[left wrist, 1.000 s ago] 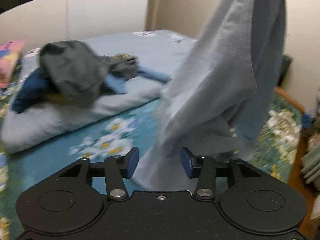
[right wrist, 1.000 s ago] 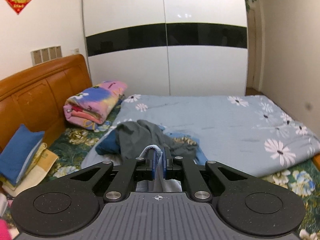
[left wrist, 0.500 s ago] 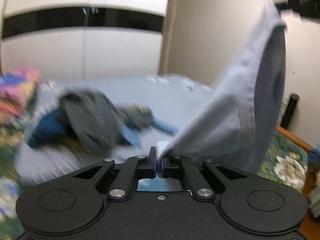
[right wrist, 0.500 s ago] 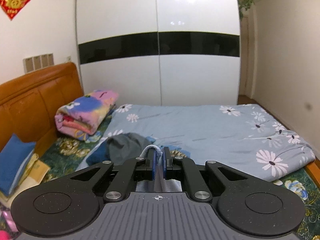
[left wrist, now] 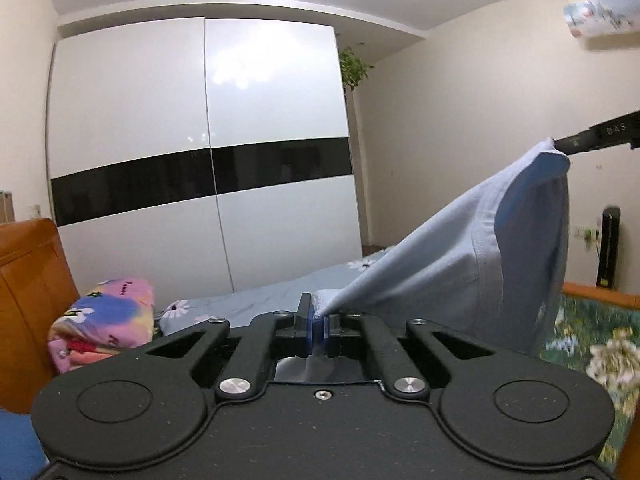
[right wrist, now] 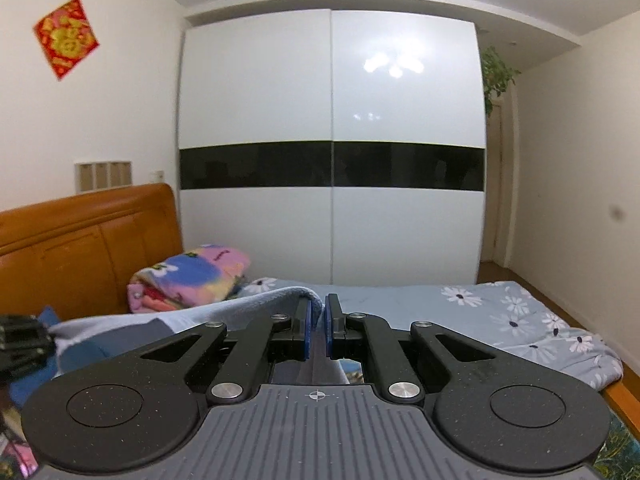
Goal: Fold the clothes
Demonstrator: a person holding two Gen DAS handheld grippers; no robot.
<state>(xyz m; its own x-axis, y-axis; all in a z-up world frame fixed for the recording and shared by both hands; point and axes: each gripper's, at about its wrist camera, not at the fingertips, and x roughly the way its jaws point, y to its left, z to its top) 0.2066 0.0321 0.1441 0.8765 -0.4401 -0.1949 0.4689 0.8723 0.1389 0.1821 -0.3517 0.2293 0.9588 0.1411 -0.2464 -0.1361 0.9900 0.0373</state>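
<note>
There are two grippers, left gripper and right gripper. One blue shirt. One bed. One rolled blanket. One wardrobe with two doors. One plant.

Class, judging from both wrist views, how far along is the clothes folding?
Done: nothing folded shows. In hand: the left gripper and right gripper are each shut on the light blue garment, stretched between them above the bed. Left: every fold.
</note>
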